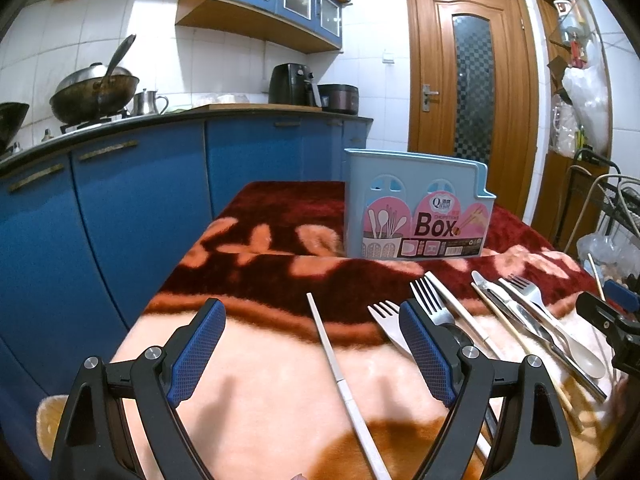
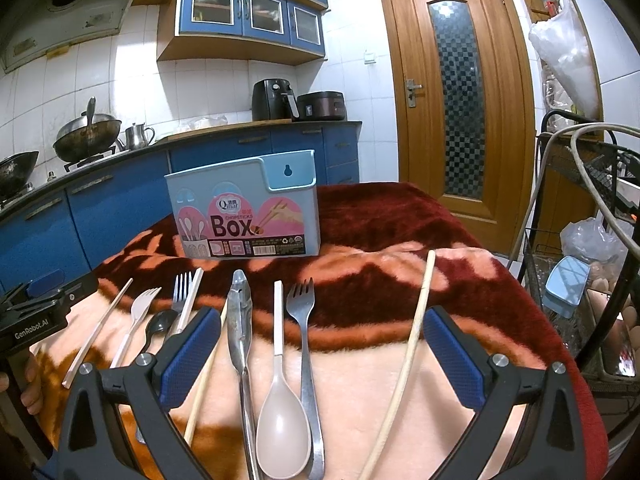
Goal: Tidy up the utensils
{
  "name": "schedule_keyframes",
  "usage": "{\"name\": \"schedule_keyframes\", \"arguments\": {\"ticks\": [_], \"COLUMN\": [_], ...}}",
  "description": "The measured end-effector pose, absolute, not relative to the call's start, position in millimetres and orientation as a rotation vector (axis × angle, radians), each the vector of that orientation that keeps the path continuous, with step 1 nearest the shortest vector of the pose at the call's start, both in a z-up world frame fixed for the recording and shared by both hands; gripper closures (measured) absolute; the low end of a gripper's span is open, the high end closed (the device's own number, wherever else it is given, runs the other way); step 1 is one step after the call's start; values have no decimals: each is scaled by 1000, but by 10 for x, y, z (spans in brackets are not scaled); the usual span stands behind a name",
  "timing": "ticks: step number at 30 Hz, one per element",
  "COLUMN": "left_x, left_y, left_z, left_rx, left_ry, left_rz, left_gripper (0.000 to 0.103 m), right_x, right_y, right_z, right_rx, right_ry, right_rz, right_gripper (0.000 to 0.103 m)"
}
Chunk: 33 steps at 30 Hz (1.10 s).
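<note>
Utensils laid out along the blanket's near edge, blue holder box (image 2: 244,208) upright toward the far edge

Left gripper (image 1: 312,344) and right gripper (image 2: 322,344) both gape, empty; the pale spoon (image 2: 282,412) looks light, stiff, slippery: pinch mid-handle

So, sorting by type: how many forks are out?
3: white plastic fork at left, metal fork just right of it, second metal fork beside the beige spoon. None seems hidden.

Blue cabinets (image 2: 116,216), wooden door (image 2: 460,96)
</note>
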<state>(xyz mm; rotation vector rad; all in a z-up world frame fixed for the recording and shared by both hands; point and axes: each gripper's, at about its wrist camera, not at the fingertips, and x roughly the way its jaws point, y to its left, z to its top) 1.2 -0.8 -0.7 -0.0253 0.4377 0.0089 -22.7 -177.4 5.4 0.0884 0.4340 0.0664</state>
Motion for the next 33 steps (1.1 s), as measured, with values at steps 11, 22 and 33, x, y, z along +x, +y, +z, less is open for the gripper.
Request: {"name": "schedule_keyframes", "arguments": {"ticks": [11, 22, 33], "left_x": [2, 8, 6], "left_y": [-2, -3, -4], "left_z": [-2, -1, -2], "left_rx": [-23, -24, -23], "left_ry": [437, 437, 437], "left_rz": [9, 9, 9], "left_gripper": [14, 14, 14], "right_x": [-227, -237, -236], "right_y": [-1778, -1785, -1790], "right_z": [46, 60, 60], "right_rx": [91, 91, 93], "right_ry": [434, 433, 433], "right_rz": [66, 68, 69], "right_gripper": [0, 0, 0]}}
